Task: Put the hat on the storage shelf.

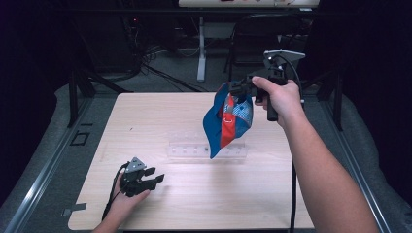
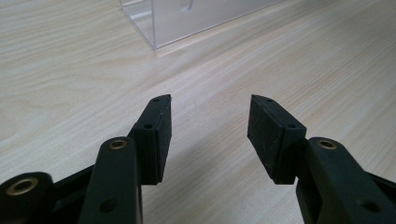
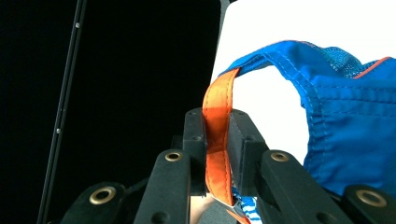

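Blue fabric item [image 1: 228, 121] w/ orange-red panel and checked patch, hanging in air over table's far-right part, above clear acrylic rack [image 1: 206, 149]. Held up by right tool [image 1: 238, 87], jaws clenched on orange strap [image 3: 217, 135] sewn to blue hem; strap runs between pads in right gripper view, blue cloth [image 3: 350, 116] bunched just beside. Right hand [image 1: 282, 99] wrapped round tool handle, grey plate on top, cable trailing down past table's near edge. Left tool [image 1: 153, 178] low near table's near-left corner, on or just above wood, can't tell which; jaws apart, released, nothing between pads [image 2: 161, 135]. Left hand [image 1: 127, 196] behind it. Corner of rack [image 2: 187, 21] ahead of left tool, well apart. Light wood table [image 1: 145, 116].
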The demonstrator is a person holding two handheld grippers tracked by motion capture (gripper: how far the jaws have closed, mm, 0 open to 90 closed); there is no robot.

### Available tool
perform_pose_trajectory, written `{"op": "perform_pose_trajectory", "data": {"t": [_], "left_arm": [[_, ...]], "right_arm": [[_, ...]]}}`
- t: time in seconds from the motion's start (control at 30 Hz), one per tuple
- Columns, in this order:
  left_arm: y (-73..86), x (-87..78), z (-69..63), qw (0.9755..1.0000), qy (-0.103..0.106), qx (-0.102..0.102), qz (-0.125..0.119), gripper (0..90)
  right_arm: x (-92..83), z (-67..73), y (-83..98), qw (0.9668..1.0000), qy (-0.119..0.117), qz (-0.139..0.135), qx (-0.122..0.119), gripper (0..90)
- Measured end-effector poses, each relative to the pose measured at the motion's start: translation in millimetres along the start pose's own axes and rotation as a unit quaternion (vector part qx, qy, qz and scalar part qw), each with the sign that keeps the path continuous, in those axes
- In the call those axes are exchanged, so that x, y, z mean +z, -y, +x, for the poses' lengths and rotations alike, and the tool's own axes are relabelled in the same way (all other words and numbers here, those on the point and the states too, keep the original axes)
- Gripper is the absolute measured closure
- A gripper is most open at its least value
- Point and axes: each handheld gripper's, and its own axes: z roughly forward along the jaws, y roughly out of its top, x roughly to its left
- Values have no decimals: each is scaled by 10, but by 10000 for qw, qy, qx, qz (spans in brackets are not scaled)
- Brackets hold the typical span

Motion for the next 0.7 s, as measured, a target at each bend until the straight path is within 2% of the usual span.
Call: {"op": "perform_pose_trajectory", "data": {"t": [0.2, 0.37, 0.47, 0.6, 0.7], "left_arm": [[2, -6, 14, 10000, -13, -66, -37, 504], [-16, -12, -21, 10000, 34, 52, -68, 501], [-38, -2, -59, 9999, 64, 80, -82, 501], [-161, -12, -206, 9992, 82, 298, -261, 499], [-278, -1, -333, 9975, 70, 533, -450, 499]], "right_arm": [[28, 26, -37, 9999, -10, -150, 20, 789], [77, -53, -55, 9997, 109, -190, 88, 789], [87, -70, -56, 9997, 97, -215, 100, 788], [120, -105, -57, 9996, 121, -202, 134, 788], [162, -118, -50, 9997, 87, -153, 141, 788]]}}
